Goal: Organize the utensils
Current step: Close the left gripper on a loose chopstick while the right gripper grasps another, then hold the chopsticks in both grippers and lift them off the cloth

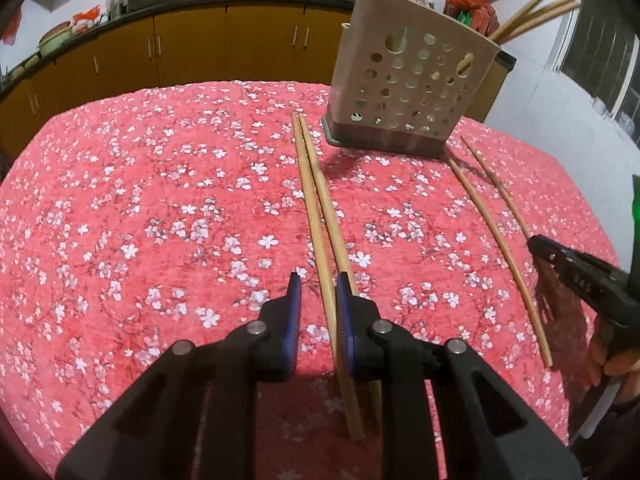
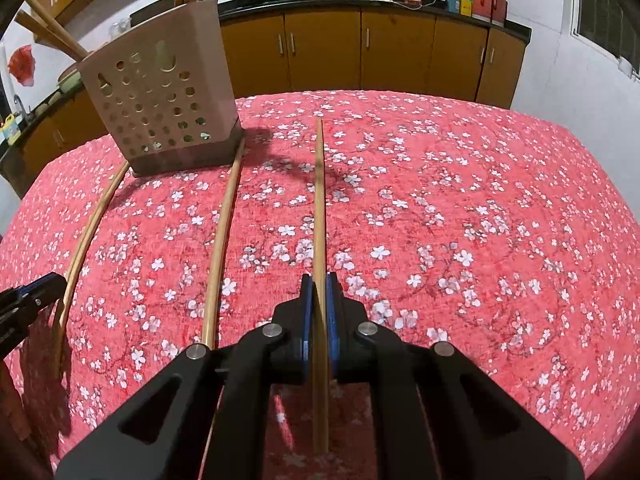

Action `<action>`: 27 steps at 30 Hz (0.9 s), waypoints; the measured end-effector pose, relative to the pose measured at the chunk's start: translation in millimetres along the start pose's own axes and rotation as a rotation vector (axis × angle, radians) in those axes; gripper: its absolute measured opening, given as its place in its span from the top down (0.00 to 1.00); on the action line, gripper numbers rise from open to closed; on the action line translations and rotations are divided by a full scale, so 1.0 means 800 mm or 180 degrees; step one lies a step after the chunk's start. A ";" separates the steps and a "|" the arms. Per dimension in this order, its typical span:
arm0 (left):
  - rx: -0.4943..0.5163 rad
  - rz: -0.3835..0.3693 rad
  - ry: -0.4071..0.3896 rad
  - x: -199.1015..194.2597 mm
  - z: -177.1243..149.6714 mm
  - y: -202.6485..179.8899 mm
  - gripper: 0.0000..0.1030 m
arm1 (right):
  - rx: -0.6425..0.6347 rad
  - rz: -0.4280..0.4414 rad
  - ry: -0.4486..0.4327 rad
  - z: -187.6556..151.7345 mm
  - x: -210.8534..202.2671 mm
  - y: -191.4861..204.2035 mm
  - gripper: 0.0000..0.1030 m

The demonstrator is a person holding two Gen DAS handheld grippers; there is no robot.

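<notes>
Right gripper (image 2: pixel 319 280): pads clamped on one chopstick (image 2: pixel 319 200) running ahead, ready for lifting into the perforated holder (image 2: pixel 160 100) ahead-left; left gripper (image 1: pixel 318 278): jaws narrow, straddling a chopstick pair (image 1: pixel 316 200), not visibly pinching, holder (image 1: pixel 412 80) ahead-right.

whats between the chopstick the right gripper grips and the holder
In the right wrist view, one loose chopstick on the cloth lies between the gripped chopstick and the holder.
</notes>
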State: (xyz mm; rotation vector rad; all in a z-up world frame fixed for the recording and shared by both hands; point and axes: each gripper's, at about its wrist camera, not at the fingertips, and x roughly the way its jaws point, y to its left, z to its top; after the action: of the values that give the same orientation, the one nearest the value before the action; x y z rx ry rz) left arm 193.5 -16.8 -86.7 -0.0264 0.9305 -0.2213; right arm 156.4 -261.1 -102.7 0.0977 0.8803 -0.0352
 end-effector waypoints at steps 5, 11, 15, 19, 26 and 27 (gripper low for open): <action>0.0003 0.0041 -0.0015 0.005 0.004 -0.003 0.82 | -0.0026 0.0030 -0.0008 -0.002 -0.002 0.005 0.92; 0.0068 0.0187 -0.0053 0.008 0.006 0.002 0.92 | -0.0094 0.0032 -0.0023 -0.003 -0.003 0.007 0.92; 0.0019 0.0306 -0.0062 0.005 0.009 0.023 0.93 | -0.0107 0.0012 -0.0025 0.003 -0.001 0.004 0.92; -0.0123 0.0441 -0.0073 0.002 0.014 0.056 0.92 | -0.0081 -0.0083 -0.0058 0.011 0.006 -0.004 0.92; -0.0186 0.0412 -0.0099 -0.002 0.014 0.075 0.92 | 0.0020 -0.0056 -0.0056 0.017 0.011 -0.014 0.92; -0.0192 0.0406 -0.0099 -0.003 0.014 0.078 0.92 | 0.0018 -0.0058 -0.0056 0.017 0.011 -0.014 0.92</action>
State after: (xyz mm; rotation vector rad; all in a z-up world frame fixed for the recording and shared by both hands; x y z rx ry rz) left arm 212.0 43.5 -85.3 -0.0260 0.9043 -0.0745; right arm 171.5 -273.8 -101.9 0.0946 0.8637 -0.0554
